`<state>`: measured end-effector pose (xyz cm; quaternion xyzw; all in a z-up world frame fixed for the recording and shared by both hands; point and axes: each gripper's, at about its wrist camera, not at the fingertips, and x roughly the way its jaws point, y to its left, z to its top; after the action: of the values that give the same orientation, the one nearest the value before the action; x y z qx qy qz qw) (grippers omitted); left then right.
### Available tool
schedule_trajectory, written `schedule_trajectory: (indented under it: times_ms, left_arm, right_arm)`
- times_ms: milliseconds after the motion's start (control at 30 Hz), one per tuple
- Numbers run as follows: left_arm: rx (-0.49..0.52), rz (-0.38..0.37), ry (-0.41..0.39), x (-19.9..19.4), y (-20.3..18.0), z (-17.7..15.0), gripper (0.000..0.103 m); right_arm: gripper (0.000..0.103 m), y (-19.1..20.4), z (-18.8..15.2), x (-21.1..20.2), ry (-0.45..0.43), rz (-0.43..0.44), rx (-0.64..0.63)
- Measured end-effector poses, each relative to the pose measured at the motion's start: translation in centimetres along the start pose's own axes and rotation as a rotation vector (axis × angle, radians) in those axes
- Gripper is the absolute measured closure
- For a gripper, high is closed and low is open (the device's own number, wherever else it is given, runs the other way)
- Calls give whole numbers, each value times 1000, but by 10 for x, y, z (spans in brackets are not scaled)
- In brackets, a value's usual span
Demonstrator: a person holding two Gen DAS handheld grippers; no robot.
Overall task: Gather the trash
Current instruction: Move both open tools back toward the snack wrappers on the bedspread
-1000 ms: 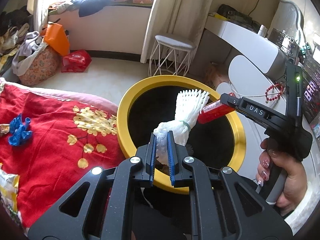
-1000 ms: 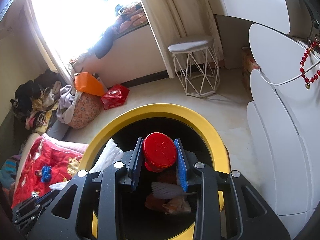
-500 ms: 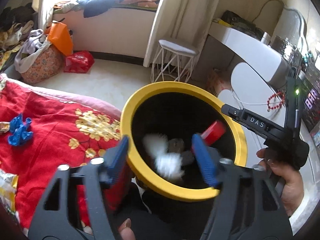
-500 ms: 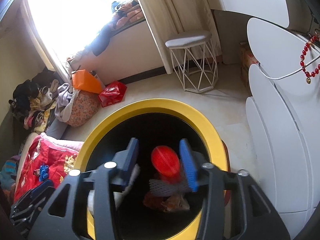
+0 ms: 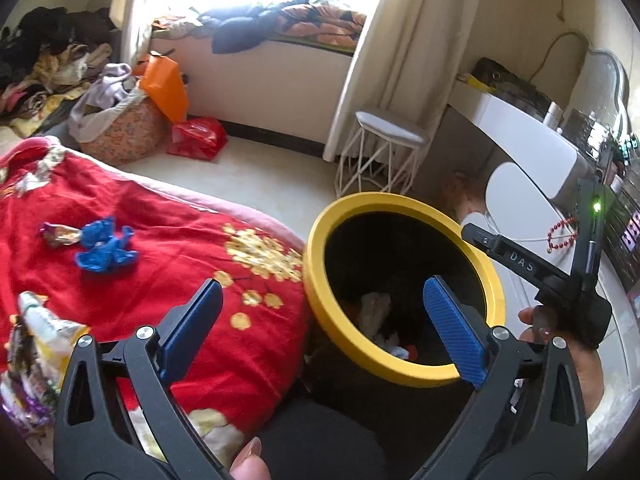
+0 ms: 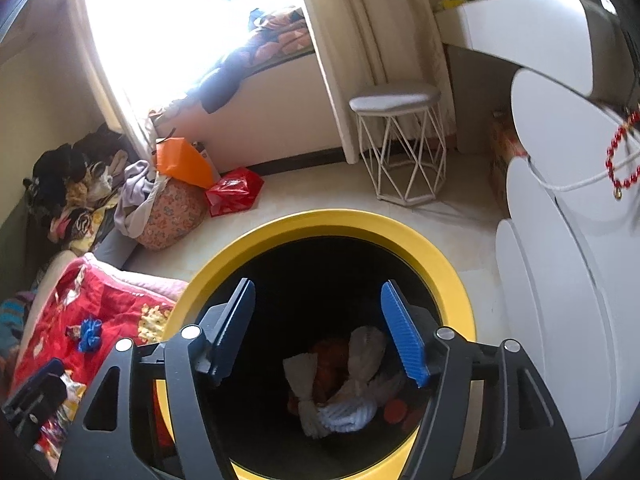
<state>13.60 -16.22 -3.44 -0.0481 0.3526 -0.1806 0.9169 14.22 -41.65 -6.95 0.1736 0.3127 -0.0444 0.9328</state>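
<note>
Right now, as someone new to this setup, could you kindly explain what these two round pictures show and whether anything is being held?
A person holds two hand-held grippers, each with a fisheye camera looking along its fingers. The left camera sees the left gripper over a red bedspread, beside the yellow-rimmed bin. On the bedspread lie a blue scrap and wrappers. The right camera looks past the right gripper into the bin, at white foam netting. Both jaws are opening, with nothing between them.
</note>
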Motion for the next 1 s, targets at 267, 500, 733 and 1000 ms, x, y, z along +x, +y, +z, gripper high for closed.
schedule_trajectory:
  times_ms: [267,500,733,1000]
  left_arm:
    - [-39,44,-59,-24,19,0,11]
    - [-64,69,-95,-44,35,-1,11]
    - [-75,98,-119,-63,49,-5,11]
    - [-72,143,-144,-80,64,-11,11]
  right_arm:
    - [34,27,0,-15,-37,42,-79]
    - [33,53,-4,-27,-56,92,-136]
    - [30,79,-9,-41,-64,167,-184]
    - [29,109,-20,-52,-62,230,-251]
